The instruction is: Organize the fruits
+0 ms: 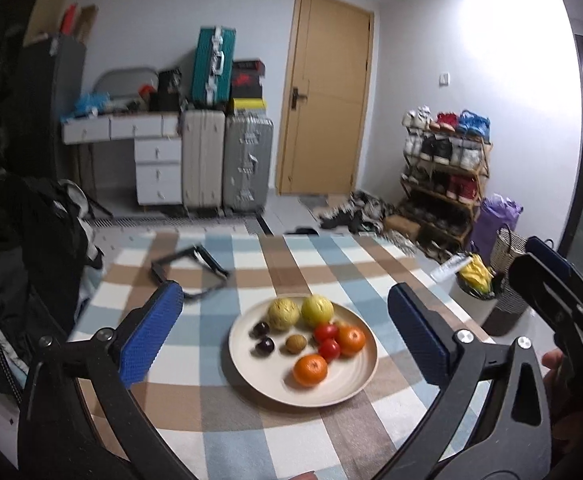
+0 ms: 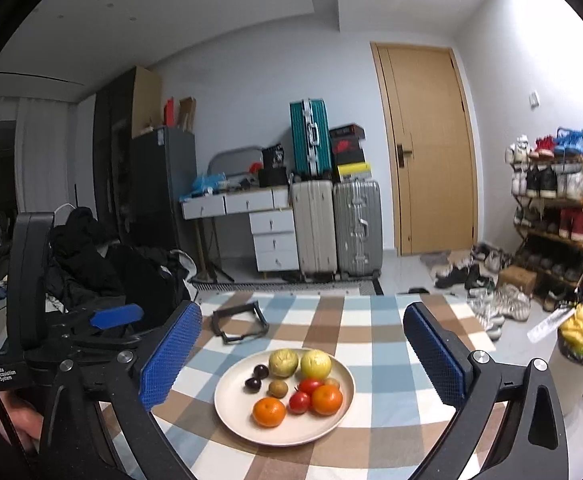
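Your left gripper (image 1: pixel 287 344) and right gripper (image 2: pixel 303 364) both stand with jaws wide and empty above the checked cloth (image 2: pixel 375 320), where the plate (image 2: pixel 235 424) holds all the fruit (image 2: pixel 269 412), clear of the blue pads (image 2: pixel 169 360).

The bench is covered by a matt checked cloth (image 2: pixel 375 320). A smooth matt plate (image 2: pixel 231 412) is seen; glossy tomatoes (image 2: pixel 300 402) are noted.

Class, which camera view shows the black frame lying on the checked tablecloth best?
The right wrist view: the black frame lies whole and fairly sharp beyond the plate. In the left wrist view it is blurred, its near edge behind a blue finger pad.
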### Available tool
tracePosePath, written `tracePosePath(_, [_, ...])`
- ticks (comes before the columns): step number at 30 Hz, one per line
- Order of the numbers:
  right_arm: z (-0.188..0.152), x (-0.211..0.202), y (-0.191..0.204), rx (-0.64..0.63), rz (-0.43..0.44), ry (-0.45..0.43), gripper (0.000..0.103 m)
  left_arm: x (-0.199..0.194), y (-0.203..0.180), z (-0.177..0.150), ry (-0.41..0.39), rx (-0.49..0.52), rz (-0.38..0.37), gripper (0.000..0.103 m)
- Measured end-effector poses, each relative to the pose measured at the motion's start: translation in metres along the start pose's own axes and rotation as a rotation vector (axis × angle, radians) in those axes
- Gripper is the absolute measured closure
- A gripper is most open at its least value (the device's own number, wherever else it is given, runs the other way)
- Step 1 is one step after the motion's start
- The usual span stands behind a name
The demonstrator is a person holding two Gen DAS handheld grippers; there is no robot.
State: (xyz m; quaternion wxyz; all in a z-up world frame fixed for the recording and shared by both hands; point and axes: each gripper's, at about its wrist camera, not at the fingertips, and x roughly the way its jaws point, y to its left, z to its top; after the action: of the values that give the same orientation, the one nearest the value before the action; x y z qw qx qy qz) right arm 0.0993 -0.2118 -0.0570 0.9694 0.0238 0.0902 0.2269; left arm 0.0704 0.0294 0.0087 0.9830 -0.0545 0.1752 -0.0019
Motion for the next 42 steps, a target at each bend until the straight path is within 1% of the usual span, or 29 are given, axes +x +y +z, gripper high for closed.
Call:
tracePosePath(5, [-0.002, -0.020, 0.004, -0.015, -0.012, -0.073, 0.000, -0.023, 0.000, -0.002, -0.068, 0.016, 0.047, 0.001])
tracePosePath(9, [-0.005, -0.034, 0.005, -0.018, -0.021, -0.142, 0.000, -0.033, 0.000, -0.008, -0.122, 0.026, 0.068, 0.001])
tracePosePath(12, [-0.011, -0.039, 0.005, -0.032, -0.033, -0.165, 0.000, -0.038, 0.002, -0.016, -0.150, 0.043, 0.095, 0.001])
tracePosePath(14, [-0.017, -0.038, 0.007, -0.042, -0.041, -0.157, 0.000, -0.040, 0.004, -0.023, -0.157, 0.054, 0.115, 0.001])
tracePosePath(20, [-0.033, -0.032, 0.001, -0.048, -0.068, -0.125, 0.000, -0.031, 0.014, -0.046, -0.136, 0.050, 0.127, 0.001])
tracePosePath(27, [-0.056, -0.018, -0.008, -0.029, -0.087, -0.090, 0.000, 0.002, 0.024, -0.075, -0.093, 0.059, 0.160, 0.001])
tracePosePath(30, [-0.067, -0.009, -0.009, -0.044, -0.095, -0.062, 0.000, 0.013, 0.028, -0.086, -0.070, 0.060, 0.169, 0.001])
tracePosePath(33, [-0.077, 0.001, -0.010, -0.053, -0.100, -0.025, 0.000, 0.020, 0.031, -0.096, -0.057, 0.061, 0.169, 0.001])
tracePosePath(36, [-0.086, 0.005, -0.014, -0.027, -0.091, -0.002, 0.000, 0.027, 0.032, -0.103, -0.041, 0.060, 0.168, 0.001])
tracePosePath(39, [-0.093, 0.008, -0.016, -0.032, -0.100, 0.018, 0.000, 0.034, 0.034, -0.112, -0.027, 0.056, 0.161, 0.001])
tracePosePath(42, [-0.095, 0.014, -0.018, -0.031, -0.104, 0.041, 0.000, 0.035, 0.036, -0.112, -0.022, 0.044, 0.160, 0.001])
